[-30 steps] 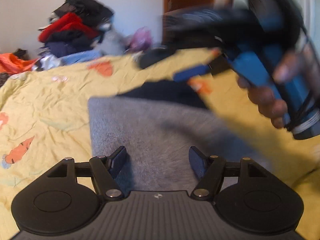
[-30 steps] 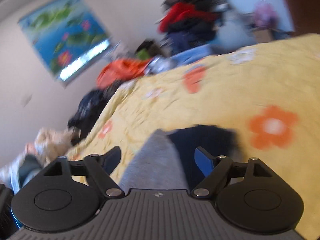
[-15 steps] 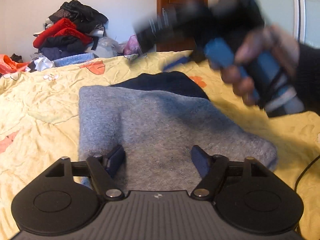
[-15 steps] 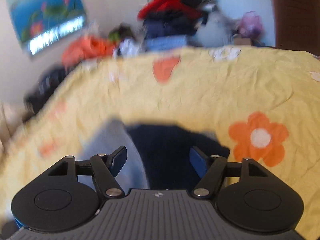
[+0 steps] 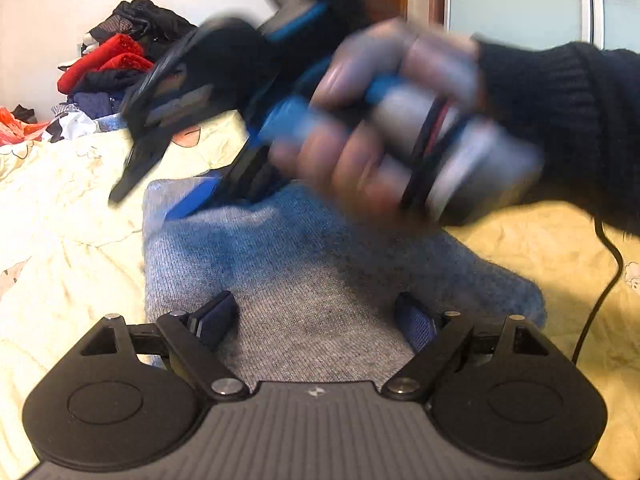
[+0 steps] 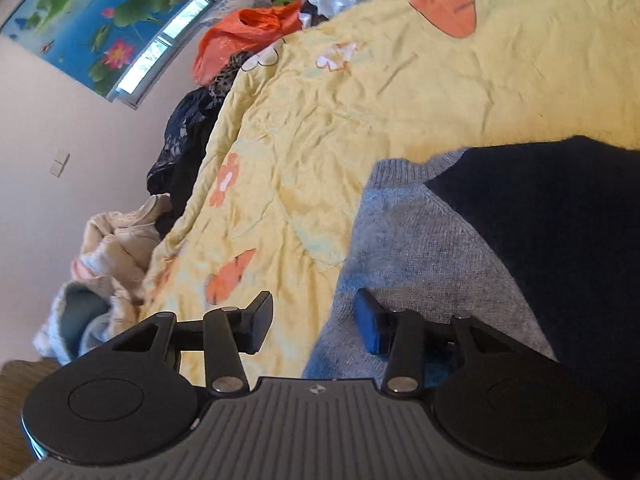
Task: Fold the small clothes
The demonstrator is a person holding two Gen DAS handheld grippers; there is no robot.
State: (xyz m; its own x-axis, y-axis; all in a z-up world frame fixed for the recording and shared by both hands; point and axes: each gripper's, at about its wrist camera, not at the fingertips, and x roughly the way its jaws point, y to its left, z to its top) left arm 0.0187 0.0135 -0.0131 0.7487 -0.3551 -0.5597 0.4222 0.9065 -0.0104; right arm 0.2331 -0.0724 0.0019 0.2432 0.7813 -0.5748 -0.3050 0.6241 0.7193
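Two claws are at work over one folded grey knit garment that lies flat on the yellow flowered bedspread of the bed, with a dark navy piece lying against its far edge; whether that is a second garment beneath it or part of the same one cannot be told. The left claw sits low over the near end of the grey knit, fingers spread wide with nothing between them. The right claw is also spread and empty, tilted, one finger over the bedspread and the other over the grey fabric at its left edge. In the left wrist view the right hand and its tool are blurred, crossing above the garment. The step in hand looks like taking hold of an edge for the next fold, or flattening the bundle. To do it well, each claw should come down on one edge only, bite through all the layers at once and avoid catching the bedspread below; both should lift evenly so the knit does not slide apart, and the fold should land square on the far edge. The grey knit is soft, fine-ribbed and slightly fuzzy, with a rounded right side and a straight left edge; it will probably sag if held at one corner. A heap of other clothes waits at the far end of the bed.
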